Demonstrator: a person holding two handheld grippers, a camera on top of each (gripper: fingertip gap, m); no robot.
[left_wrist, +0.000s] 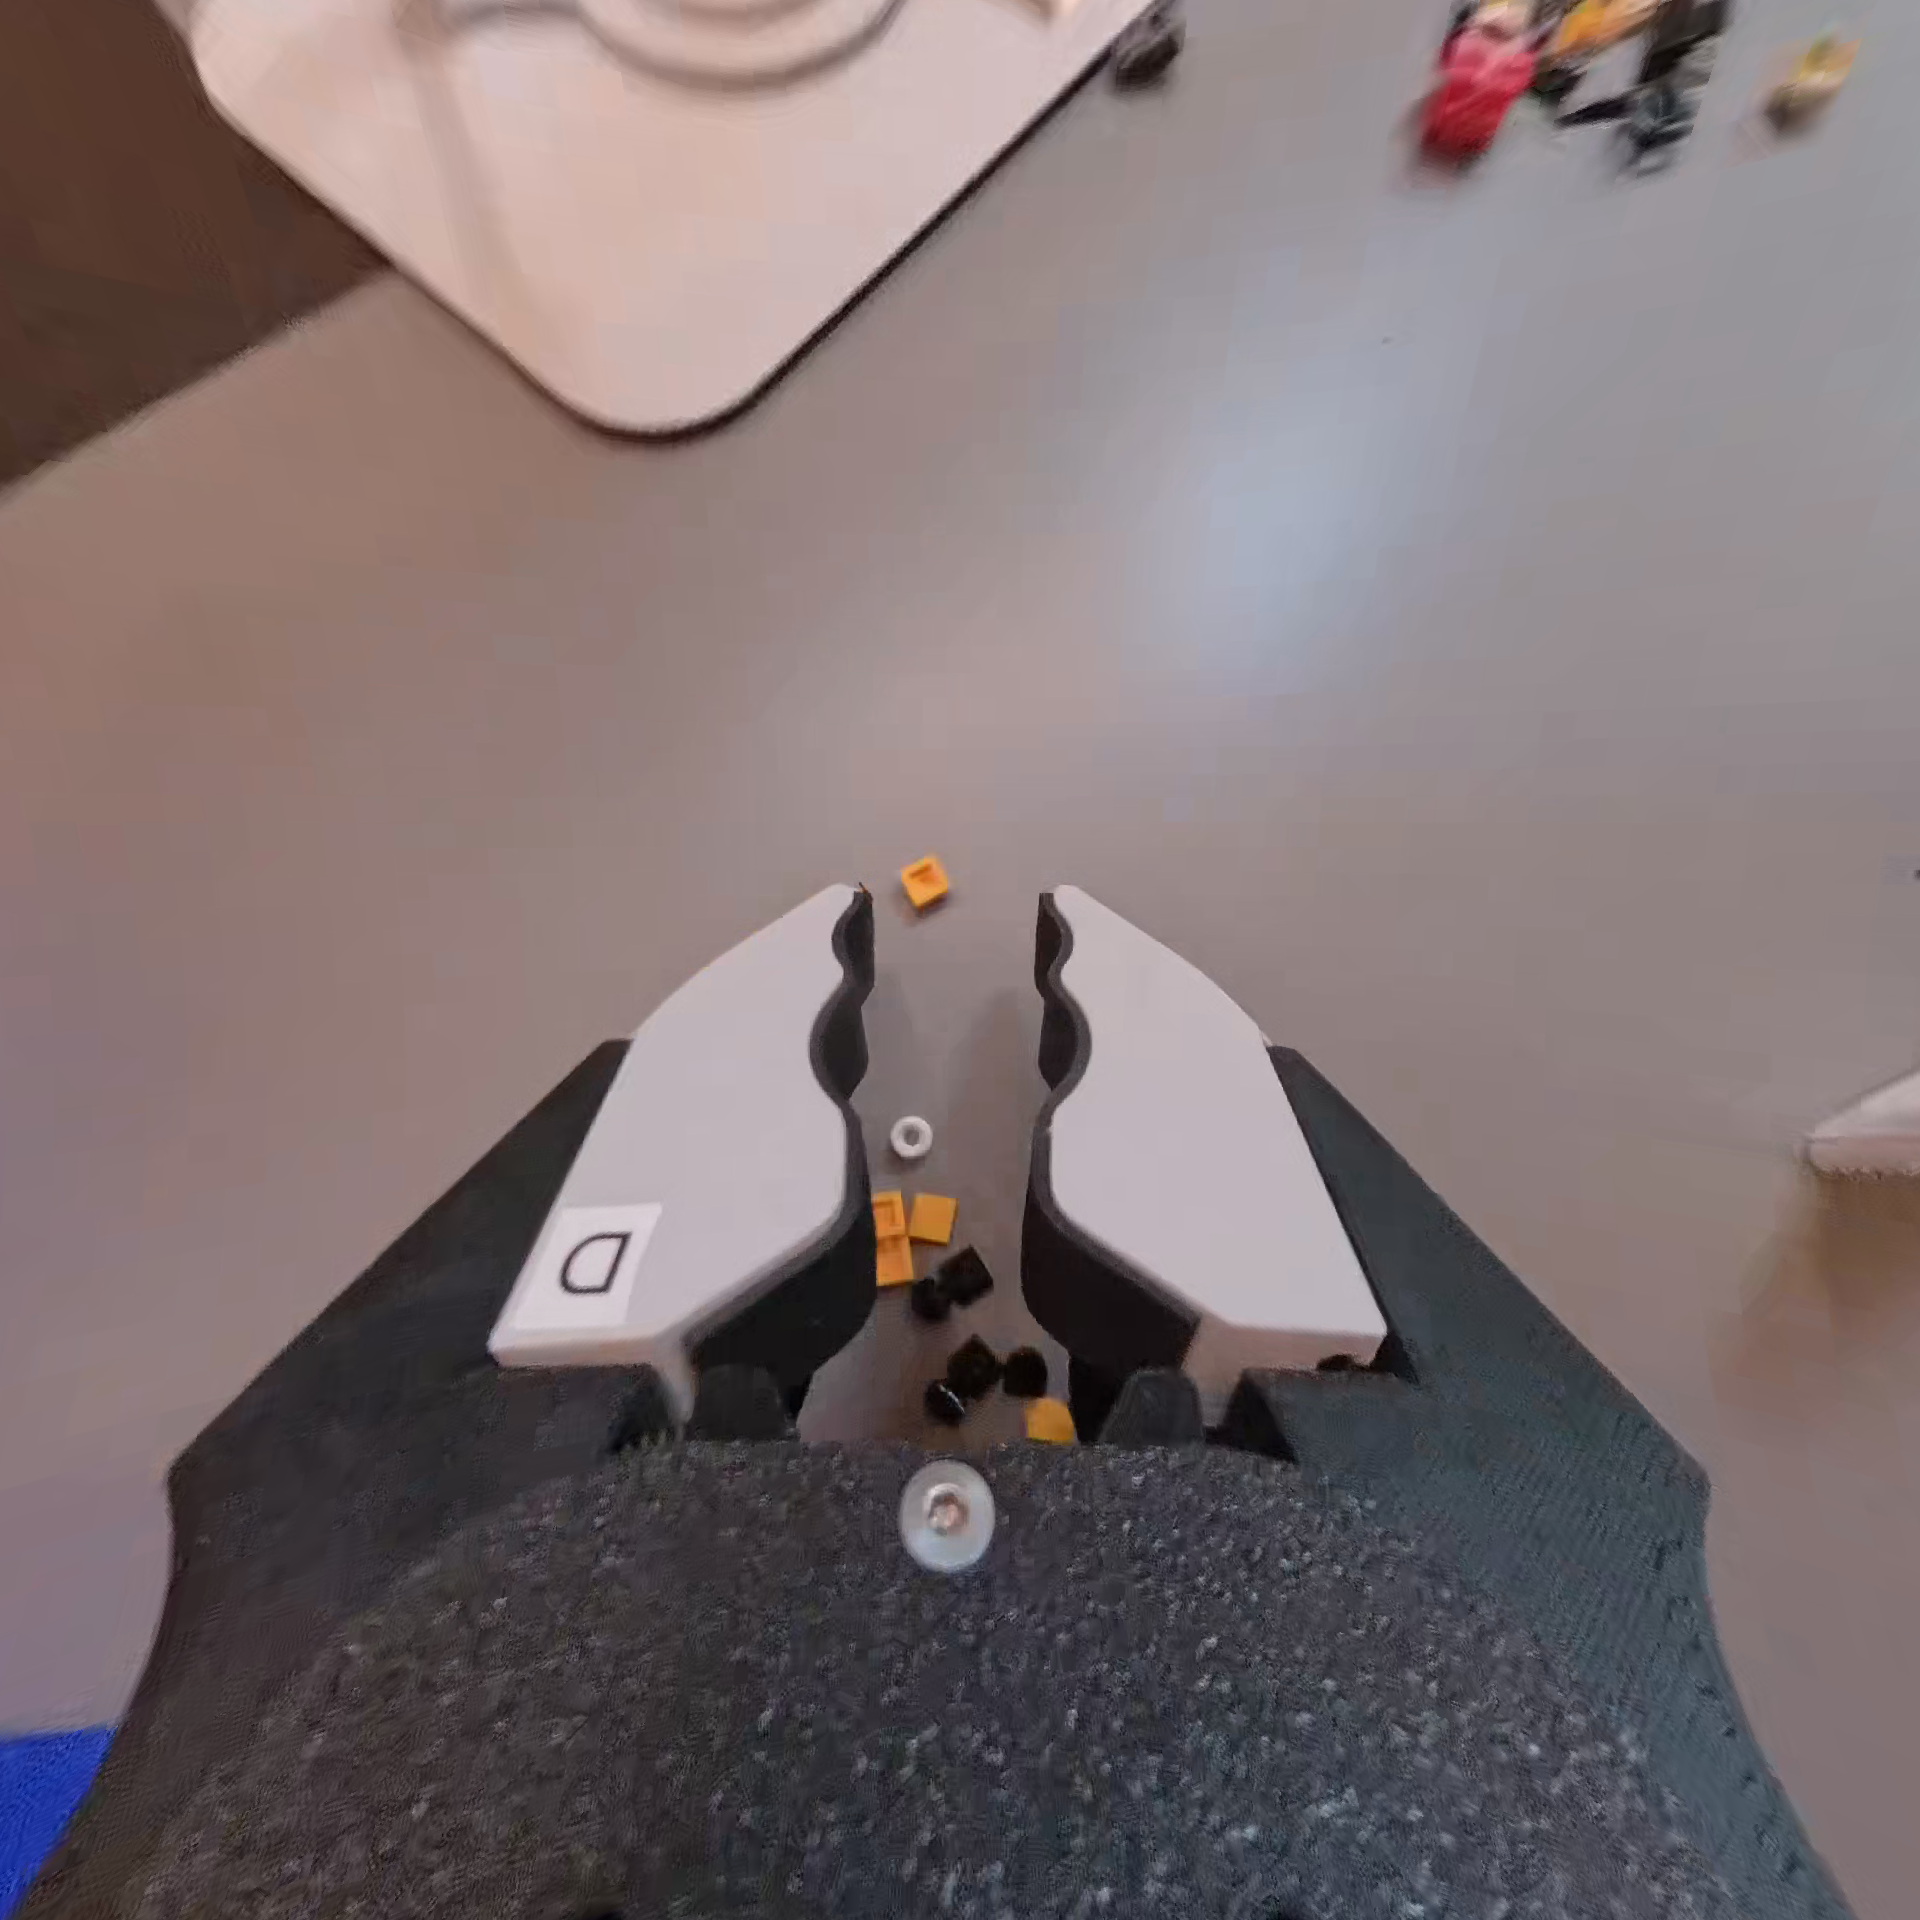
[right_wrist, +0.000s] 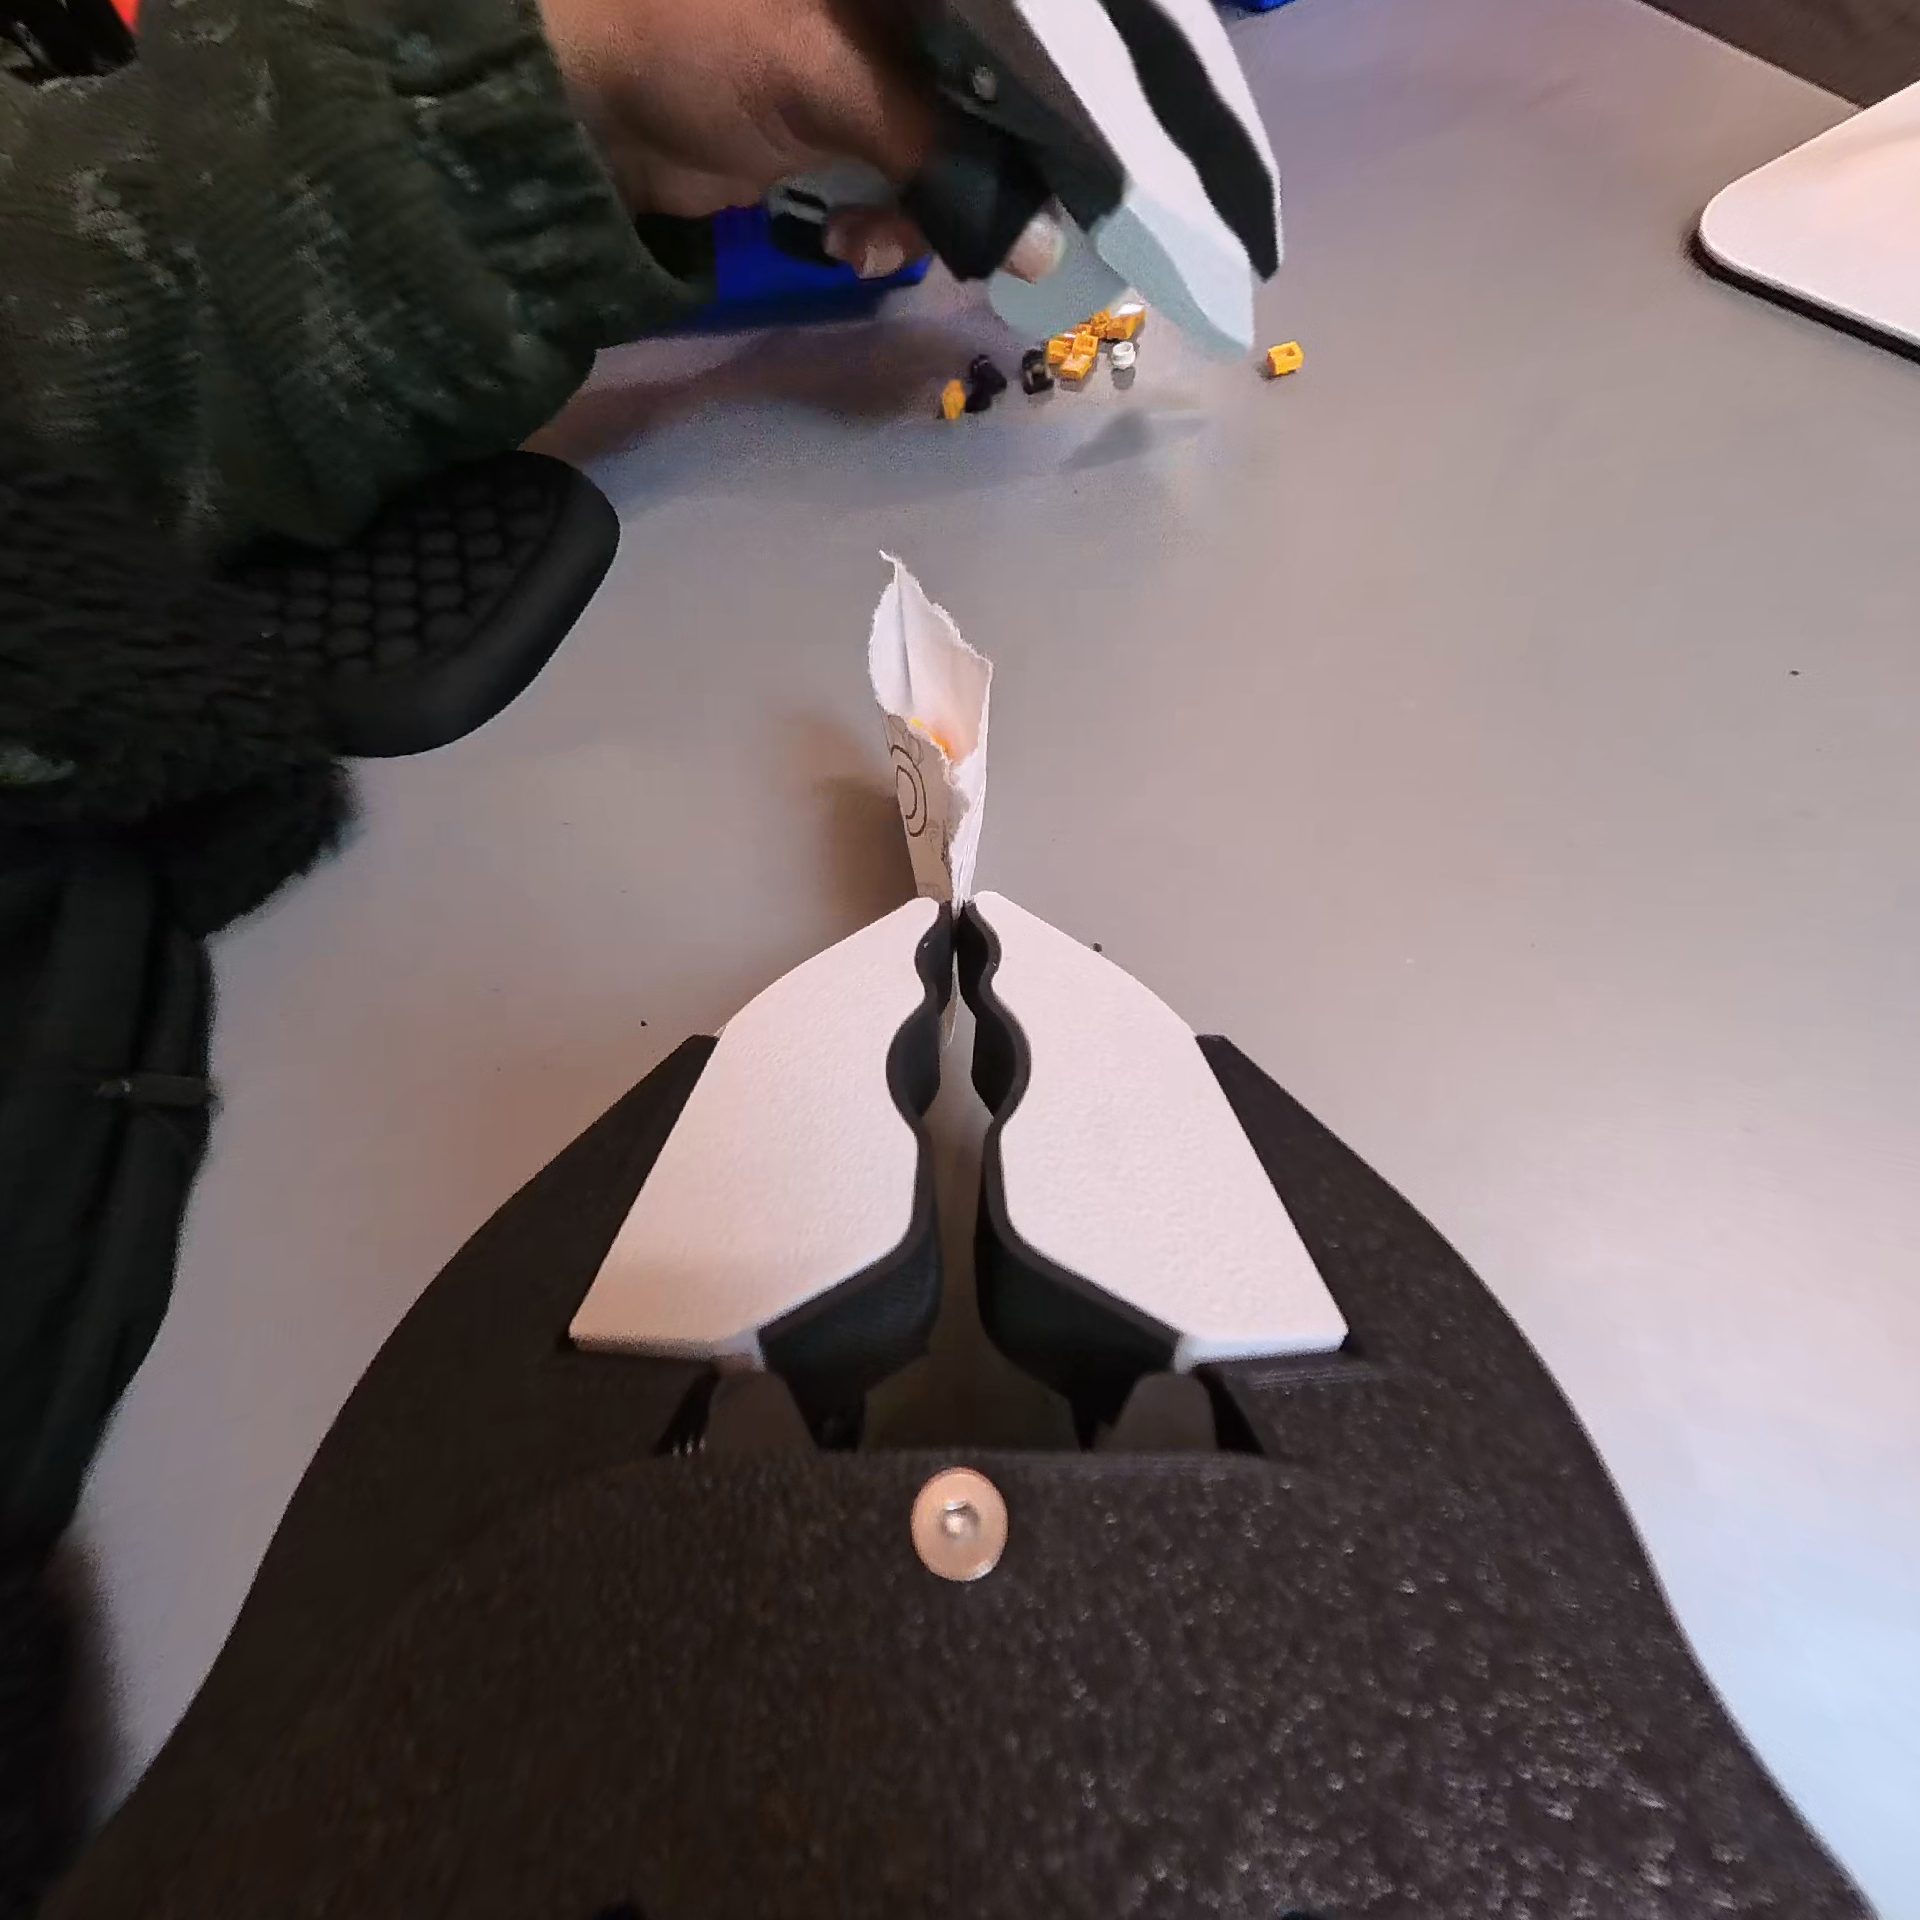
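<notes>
Right gripper (right_wrist: 958, 906): jaws closed, pads pinching the lower end of a torn white paper packet (right_wrist: 935, 727). Packet upright from the fingertips, long axis in line with the fingers, torn open mouth pointing away from the gripper. Small orange spot visible inside the mouth; further contents cannot be told. Printed dark line pattern on the outer face.

Left gripper (left_wrist: 956, 899): jaws parted with a clear gap, nothing between the pads, grey table (left_wrist: 1351, 727) visible through the gap. Single orange brick (left_wrist: 923, 883) lying on the table just beyond the left fingertip, not touching it. Under the fingers, nearer the gripper body: small white ring (left_wrist: 911, 1137), cluster of orange pieces (left_wrist: 914, 1226), cluster of black pieces (left_wrist: 971, 1340), all loose on the table.

In the right wrist view, left gripper held by a hand (right_wrist: 748, 114) with a dark green sleeve (right_wrist: 260, 260), angled down over the same loose pieces.

Farther out: white board with rounded corner (left_wrist: 665, 208) on the table; blurred heap of red, yellow and black parts (left_wrist: 1558, 73) at the far edge; blue object (right_wrist: 769, 270) behind the hand.
</notes>
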